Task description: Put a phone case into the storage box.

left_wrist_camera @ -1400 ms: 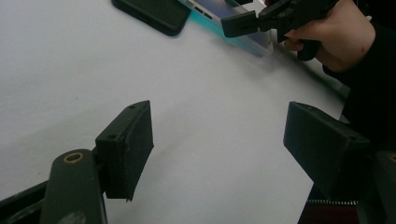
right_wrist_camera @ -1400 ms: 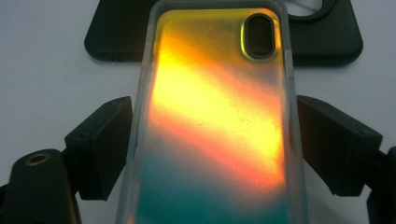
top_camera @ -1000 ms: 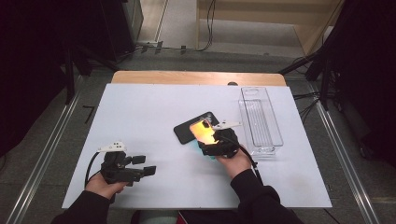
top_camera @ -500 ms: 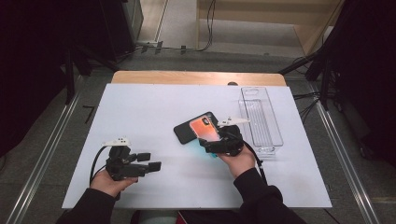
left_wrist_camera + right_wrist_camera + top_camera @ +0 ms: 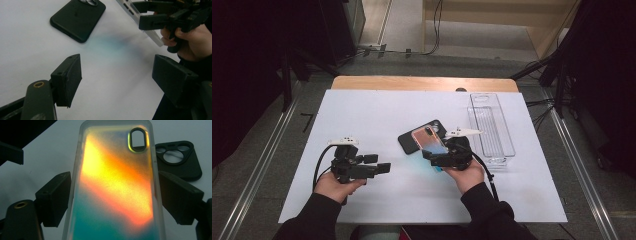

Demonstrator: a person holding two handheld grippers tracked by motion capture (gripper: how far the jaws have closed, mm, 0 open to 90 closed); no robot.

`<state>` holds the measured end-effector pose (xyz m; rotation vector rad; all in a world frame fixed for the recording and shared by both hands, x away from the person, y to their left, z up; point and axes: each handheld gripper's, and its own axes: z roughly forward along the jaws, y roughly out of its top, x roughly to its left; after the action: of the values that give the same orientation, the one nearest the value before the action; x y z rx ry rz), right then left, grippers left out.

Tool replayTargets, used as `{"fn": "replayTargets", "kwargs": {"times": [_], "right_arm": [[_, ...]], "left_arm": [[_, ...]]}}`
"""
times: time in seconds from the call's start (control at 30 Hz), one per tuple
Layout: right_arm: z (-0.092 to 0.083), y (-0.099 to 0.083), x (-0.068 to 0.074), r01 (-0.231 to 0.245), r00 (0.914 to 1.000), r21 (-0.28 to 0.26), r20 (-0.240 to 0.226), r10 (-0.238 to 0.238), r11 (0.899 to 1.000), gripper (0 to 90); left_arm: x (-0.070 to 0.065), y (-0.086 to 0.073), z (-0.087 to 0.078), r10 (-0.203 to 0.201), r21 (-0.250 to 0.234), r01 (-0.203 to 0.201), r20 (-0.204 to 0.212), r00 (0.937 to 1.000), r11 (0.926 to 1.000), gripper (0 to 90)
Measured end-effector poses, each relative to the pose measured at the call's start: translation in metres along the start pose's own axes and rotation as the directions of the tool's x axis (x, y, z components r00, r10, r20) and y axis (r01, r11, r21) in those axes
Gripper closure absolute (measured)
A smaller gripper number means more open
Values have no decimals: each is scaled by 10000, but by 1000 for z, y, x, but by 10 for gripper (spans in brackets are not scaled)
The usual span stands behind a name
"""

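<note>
The right gripper holds an iridescent phone case by its two long edges, jaws clamped on its sides, as the right gripper view confirms. The case is lifted off the white table, tilted, its camera cut-out end pointing away from the person. A black phone case lies flat on the table just beyond and partly beneath the raised one; the two do not appear to touch. In the left gripper view the black case rests alone on the surface, camera opening at its far end.

The left gripper hangs above the table at the person's left, jaws spread with nothing between them, pointed toward the right gripper.

A clear plastic tray stands to the right of the right hand, seemingly empty; its near end lies close to the gripper.

Judgement: the step in hand is the carrying of the iridescent case, picked up and not yet set down. The tray is the likely destination. The next move calls for swinging the case rightward over the tray, aligning its length with the tray's long axis, lowering it inside the walls, and only then releasing. The left gripper is free to take the black case.
</note>
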<state>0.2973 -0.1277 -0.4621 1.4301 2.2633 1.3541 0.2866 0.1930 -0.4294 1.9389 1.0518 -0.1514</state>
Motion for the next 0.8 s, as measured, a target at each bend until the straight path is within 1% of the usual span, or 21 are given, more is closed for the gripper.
{"fn": "replayTargets", "kwargs": {"times": [0.03, 0.13, 0.2, 0.3, 0.33, 0.4, 0.43, 0.5, 0.57, 0.6, 0.67, 0.73, 0.77, 0.8], "right_arm": [[0, 0, 0, 0, 10000, 0, 0, 0, 10000, 144], [2, -1, 1, -56, 9999, -2, -102, 56, 10000, 144], [3, -3, 3, -58, 9999, -45, -147, 57, 10000, 144], [4, -4, 5, -153, 9997, -89, -190, 151, 9998, 144], [5, -6, 5, -327, 9992, -121, -236, 324, 9994, 144], [5, -6, 6, -392, 9990, -134, -236, 389, 9991, 145], [6, -7, 7, -536, 9982, -157, -262, 532, 9984, 144], [7, -8, 8, -603, 9978, -182, -282, 598, 9980, 145], [8, -9, 9, -612, 9978, -213, -273, 606, 9979, 145], [9, -11, 10, -692, 9971, -176, -329, 686, 9974, 145], [12, -16, 12, -851, 9956, -272, -420, 840, 9960, 145], [13, -17, 13, -829, 9960, -268, -346, 819, 9962, 144], [14, -18, 14, -837, 9961, -308, -311, 828, 9960, 144], [15, -19, 15, -887, 9957, -315, -290, 878, 9956, 145]], "left_arm": [[0, 0, 0, 0, 0, 0, 0, 10000, 10000, 245], [0, 5, 1, -54, 17, 53, 172, 9998, 10000, 249], [-1, 8, 2, -131, 14, 131, 155, 9998, 9999, 249], [-2, 13, 5, -120, 46, 121, -25, 9999, 9999, 249], [-2, 14, 6, -195, 52, 195, -51, 9998, 9998, 249], [-3, 17, 9, -311, 31, 312, -85, 9995, 9995, 249], [-3, 18, 10, -335, 18, 335, -129, 9994, 9994, 249], [-5, 21, 11, -346, -8, 346, -296, 9990, 9994, 249], [-6, 22, 12, -378, -35, 377, -321, 9988, 9993, 249], [-7, 23, 13, -459, -78, 457, -326, 9984, 9989, 249], [-7, 25, 14, -466, -112, 462, -368, 9982, 9989, 250], [-8, 27, 16, -392, -66, 389, -626, 9973, 9992, 259], [-9, 28, 16, -454, -76, 450, -626, 9970, 9990, 265], [-9, 29, 17, -435, -53, 432, -731, 9964, 9991, 265]]}}
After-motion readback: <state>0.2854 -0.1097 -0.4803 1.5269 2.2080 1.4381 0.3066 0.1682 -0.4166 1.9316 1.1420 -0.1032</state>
